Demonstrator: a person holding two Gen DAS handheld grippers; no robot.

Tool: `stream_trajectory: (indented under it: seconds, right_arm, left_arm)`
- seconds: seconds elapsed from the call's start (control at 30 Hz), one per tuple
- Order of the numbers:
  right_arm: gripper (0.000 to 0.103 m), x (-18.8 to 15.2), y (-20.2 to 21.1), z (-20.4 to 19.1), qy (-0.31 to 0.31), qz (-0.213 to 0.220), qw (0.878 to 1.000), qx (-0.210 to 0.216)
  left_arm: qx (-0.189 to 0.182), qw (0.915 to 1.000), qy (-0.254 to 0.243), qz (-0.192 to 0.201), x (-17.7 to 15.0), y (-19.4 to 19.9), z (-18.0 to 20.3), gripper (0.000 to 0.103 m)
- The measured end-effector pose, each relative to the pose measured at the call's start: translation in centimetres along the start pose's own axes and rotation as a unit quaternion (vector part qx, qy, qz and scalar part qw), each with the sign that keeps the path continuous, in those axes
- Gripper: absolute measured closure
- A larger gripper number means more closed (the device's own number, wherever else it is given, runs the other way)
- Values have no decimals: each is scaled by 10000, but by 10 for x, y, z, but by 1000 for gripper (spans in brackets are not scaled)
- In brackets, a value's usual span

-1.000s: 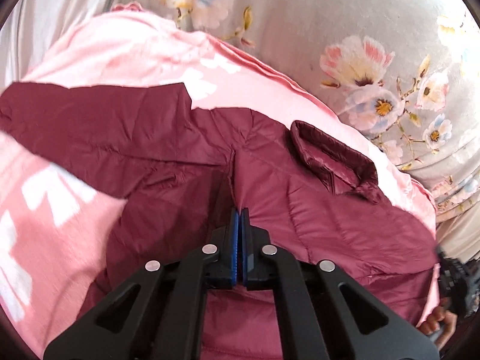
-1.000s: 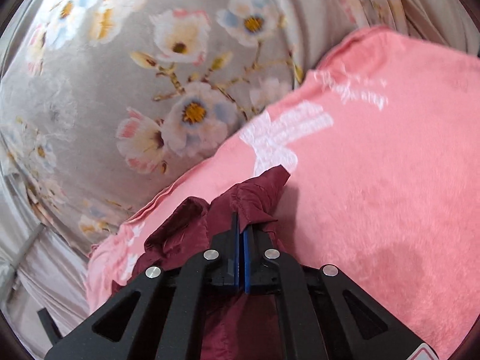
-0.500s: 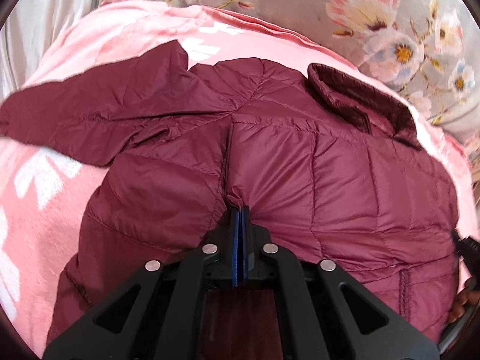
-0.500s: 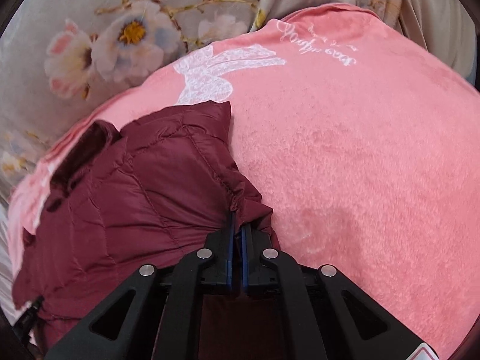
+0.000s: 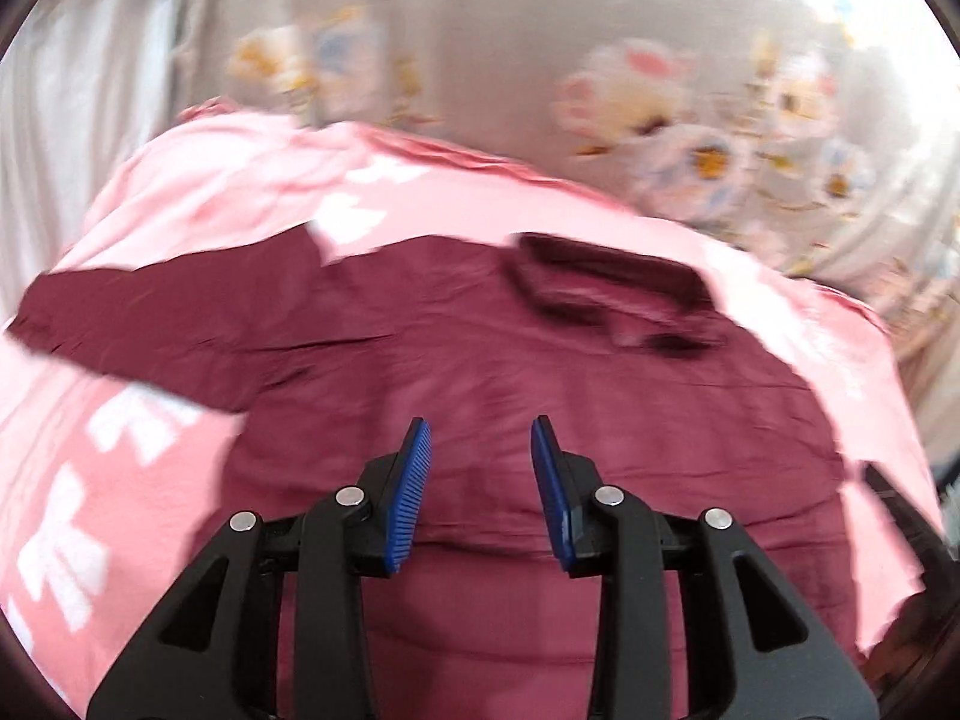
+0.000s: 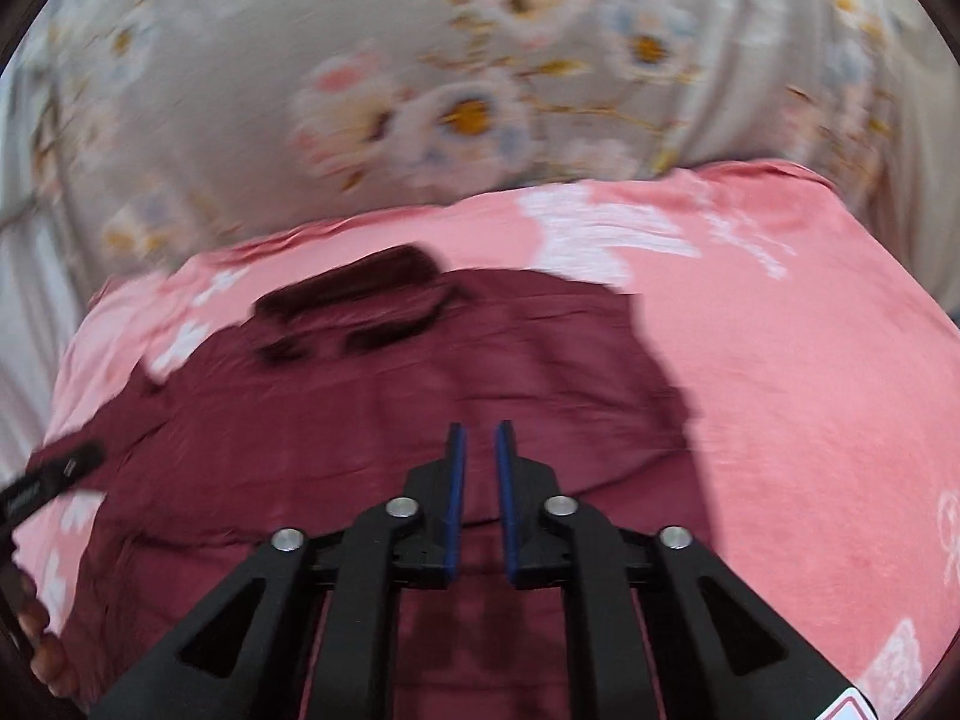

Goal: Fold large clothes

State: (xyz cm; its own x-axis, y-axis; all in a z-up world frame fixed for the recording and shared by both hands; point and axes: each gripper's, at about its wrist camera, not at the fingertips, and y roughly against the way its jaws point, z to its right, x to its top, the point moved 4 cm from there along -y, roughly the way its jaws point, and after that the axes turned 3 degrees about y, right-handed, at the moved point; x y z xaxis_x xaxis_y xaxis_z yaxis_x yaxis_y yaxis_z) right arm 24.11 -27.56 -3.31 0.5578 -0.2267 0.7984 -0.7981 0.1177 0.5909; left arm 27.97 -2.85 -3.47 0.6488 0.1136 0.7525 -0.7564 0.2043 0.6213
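Observation:
A maroon quilted jacket (image 5: 480,348) lies spread flat on the pink blanket (image 5: 240,192), its collar (image 5: 606,282) at the far side and one sleeve (image 5: 150,318) stretched out to the left. My left gripper (image 5: 480,423) hovers over the jacket's body; its jaws are opening, with nothing between the blue pads. In the right wrist view the same jacket (image 6: 420,396) and collar (image 6: 354,300) show. My right gripper (image 6: 479,426) stands over the jacket's right part, its jaws a narrow gap apart and gripping no cloth. Both views are blurred by motion.
The pink blanket (image 6: 810,390) with white prints covers a bed. Behind it hangs grey floral cloth (image 6: 420,90). Part of the other gripper (image 6: 54,474) and a person's hand (image 6: 36,636) show at the left edge of the right wrist view.
Both grippers were shut on the jacket's cloth and pulled it flat. Now both have let go and drawn back, and the left jaws stand wider apart than the right.

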Motion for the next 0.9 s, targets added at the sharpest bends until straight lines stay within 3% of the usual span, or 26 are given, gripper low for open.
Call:
stream_trajectory:
  seconds: [0.17, 0.33, 0.57, 0.9]
  right_arm:
    - [101, -18, -34, -48, 409, -397, 9981, 252]
    - [101, -29, -62, -53, 442, -754, 9959, 244]
    - [102, -45, -79, -55, 413, -1102, 9927, 253]
    - [102, -51, -83, -57, 461, -1135, 9923, 196]
  left_arm:
    - [-27, 9991, -252, -348, -16, -35, 36, 71]
    - [117, 9967, -158, -787, -41, -74, 32, 78]
    - [146, 9961, -172, -852, -57, -84, 29, 78]
    - [309, 9961, -375, -733, -63, -87, 33, 79]
